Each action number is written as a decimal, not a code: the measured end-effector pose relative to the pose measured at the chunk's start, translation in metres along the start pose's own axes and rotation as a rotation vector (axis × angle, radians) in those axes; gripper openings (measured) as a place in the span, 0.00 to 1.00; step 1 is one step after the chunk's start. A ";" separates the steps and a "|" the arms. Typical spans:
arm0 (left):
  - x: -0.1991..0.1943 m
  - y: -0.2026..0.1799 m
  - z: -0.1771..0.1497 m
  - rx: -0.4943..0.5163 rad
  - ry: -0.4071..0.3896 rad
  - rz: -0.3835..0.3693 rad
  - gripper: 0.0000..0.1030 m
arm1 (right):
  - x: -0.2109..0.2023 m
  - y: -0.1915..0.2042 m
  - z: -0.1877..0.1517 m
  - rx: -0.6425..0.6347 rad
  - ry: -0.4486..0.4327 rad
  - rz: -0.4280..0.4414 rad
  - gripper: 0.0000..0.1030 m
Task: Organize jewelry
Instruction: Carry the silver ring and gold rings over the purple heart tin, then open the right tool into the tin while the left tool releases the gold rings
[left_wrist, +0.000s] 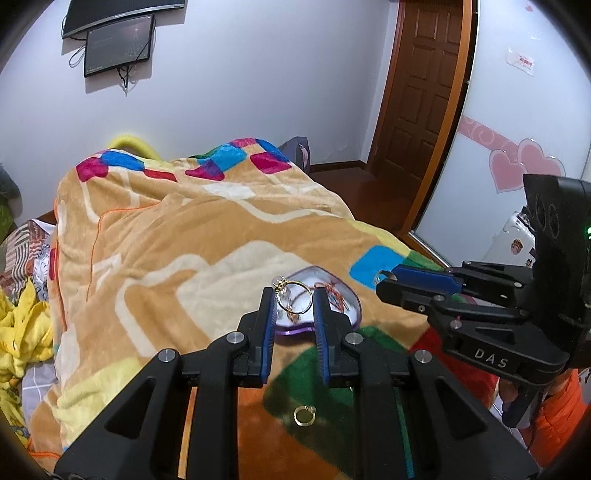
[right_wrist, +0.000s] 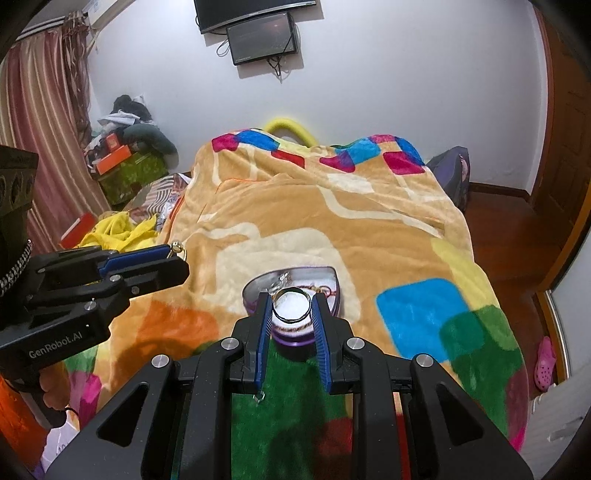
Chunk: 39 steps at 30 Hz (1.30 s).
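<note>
Gold metal is seen nearest the left camera: a small loose ring (left_wrist: 305, 416) lies on the green patch of the blanket (left_wrist: 207, 236), below the left gripper (left_wrist: 294, 295). That gripper is closed on a gold ring with a clear stone (left_wrist: 291, 297), held upright between its blue pads, the stone at the upper left. The right gripper (right_wrist: 291, 304) is likewise closed on a plain silver ring (right_wrist: 291, 305), which is clamped across its width. A small silver piece (right_wrist: 260, 397) is seen on the blanket beneath the right gripper; its kind cannot be told. Both held rings hang above a heart-shaped purple dish (left_wrist: 352, 314), which rests on the blanket just beyond the fingertips and already holds red cord and gold pieces. The step in hand is judged to be carrying the rings to the dish. Each ring should be brought over the open middle of the dish, lowered close to its floor and released one at a time, so that nothing bounces onto the soft blanket. Beyond, a door (left_wrist: 424, 85) and wall-mounted screens (right_wrist: 262, 35) are noted.
</note>
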<state>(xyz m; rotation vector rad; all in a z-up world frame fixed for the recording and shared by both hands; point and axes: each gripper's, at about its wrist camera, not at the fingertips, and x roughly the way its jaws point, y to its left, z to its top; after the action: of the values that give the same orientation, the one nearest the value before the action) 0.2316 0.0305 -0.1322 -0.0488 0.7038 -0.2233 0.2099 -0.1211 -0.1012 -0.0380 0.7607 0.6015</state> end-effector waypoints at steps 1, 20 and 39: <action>0.003 0.001 0.002 -0.001 0.000 0.000 0.18 | 0.003 -0.001 0.002 -0.001 0.000 -0.002 0.19; 0.065 0.014 0.002 -0.045 0.100 -0.054 0.18 | 0.050 -0.016 0.005 -0.016 0.085 0.015 0.19; 0.092 0.019 0.001 -0.079 0.175 -0.105 0.18 | 0.066 -0.014 0.000 -0.049 0.146 0.025 0.19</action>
<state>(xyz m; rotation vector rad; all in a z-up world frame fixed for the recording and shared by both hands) 0.3041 0.0291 -0.1926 -0.1431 0.8849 -0.3033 0.2548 -0.1001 -0.1472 -0.1186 0.8890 0.6455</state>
